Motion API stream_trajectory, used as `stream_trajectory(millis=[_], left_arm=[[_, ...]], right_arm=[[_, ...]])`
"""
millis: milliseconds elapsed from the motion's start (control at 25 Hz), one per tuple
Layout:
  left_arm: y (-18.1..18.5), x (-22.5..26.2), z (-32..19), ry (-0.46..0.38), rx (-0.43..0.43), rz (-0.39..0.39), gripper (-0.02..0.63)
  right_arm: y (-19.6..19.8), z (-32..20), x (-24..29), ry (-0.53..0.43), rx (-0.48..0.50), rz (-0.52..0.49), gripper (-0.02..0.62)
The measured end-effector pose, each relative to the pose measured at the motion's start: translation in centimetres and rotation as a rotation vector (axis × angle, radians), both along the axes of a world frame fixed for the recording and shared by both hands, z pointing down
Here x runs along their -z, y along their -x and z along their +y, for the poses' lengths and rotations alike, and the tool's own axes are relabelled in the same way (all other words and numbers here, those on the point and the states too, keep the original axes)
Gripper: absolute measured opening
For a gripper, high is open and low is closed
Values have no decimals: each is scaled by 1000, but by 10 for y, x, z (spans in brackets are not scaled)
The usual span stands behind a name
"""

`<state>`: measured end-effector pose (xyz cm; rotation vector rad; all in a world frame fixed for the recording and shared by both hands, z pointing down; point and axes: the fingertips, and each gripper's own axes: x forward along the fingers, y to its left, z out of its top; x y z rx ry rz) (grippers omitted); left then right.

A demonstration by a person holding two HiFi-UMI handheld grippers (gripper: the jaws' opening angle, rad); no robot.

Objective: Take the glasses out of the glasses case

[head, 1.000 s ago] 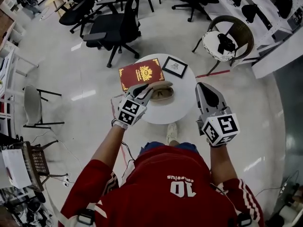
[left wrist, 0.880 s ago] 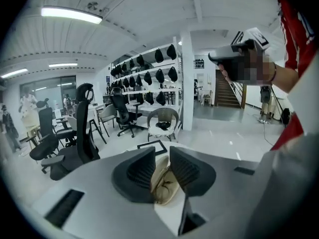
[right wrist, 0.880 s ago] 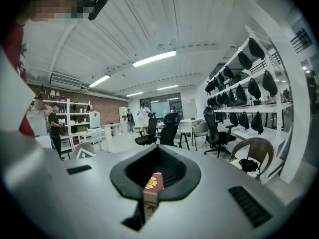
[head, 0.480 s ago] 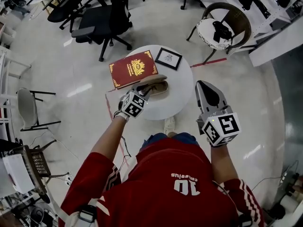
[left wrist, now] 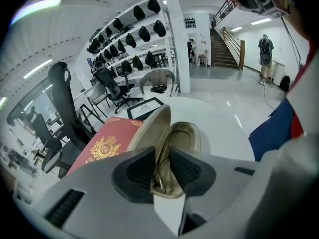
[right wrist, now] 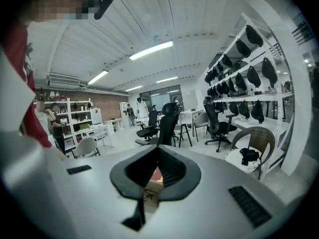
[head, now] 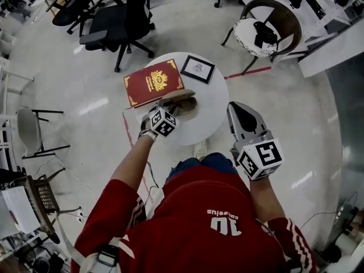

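Observation:
On the round white table (head: 215, 104) lies a beige glasses case (head: 182, 103), open, with its lid (left wrist: 148, 129) raised on the left. Thin-framed glasses (left wrist: 173, 137) rest inside it. My left gripper (head: 171, 109) points steeply down at the case's near end. In the left gripper view its jaws (left wrist: 162, 152) stand apart, with the case's near rim and the glasses' frame between the pads, not pressed. My right gripper (head: 236, 109) hovers off the table's right edge, apart from the case. Its pads meet at the tip (right wrist: 158, 149) with nothing held.
A red book with a gold crest (head: 153, 82) lies just left of and behind the case. A small black picture frame (head: 197, 68) sits at the table's far side. A wicker chair (head: 267, 30) and black office chairs (head: 116, 21) stand beyond on the floor.
My left gripper has dropped toward the table and tilted down onto the case's near end. My right gripper has sunk a little beside the table.

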<state>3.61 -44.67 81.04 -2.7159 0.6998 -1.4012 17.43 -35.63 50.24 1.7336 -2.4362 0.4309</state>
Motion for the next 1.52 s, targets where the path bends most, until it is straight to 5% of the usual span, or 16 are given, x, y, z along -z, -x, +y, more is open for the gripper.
stream_trajectory(millis=[600, 960, 1520], left_arm=[[-15, -39, -10, -64, -44, -167, 94], [-18, -44, -8, -77, -88, -197, 25], [-19, -8, 3, -115, -135, -174, 18]], right_arm=[[-5, 3, -23, 36, 23, -11, 15], [-14, 3, -29, 41, 5, -14, 15], [-3, 23, -14, 49, -1, -6, 15]])
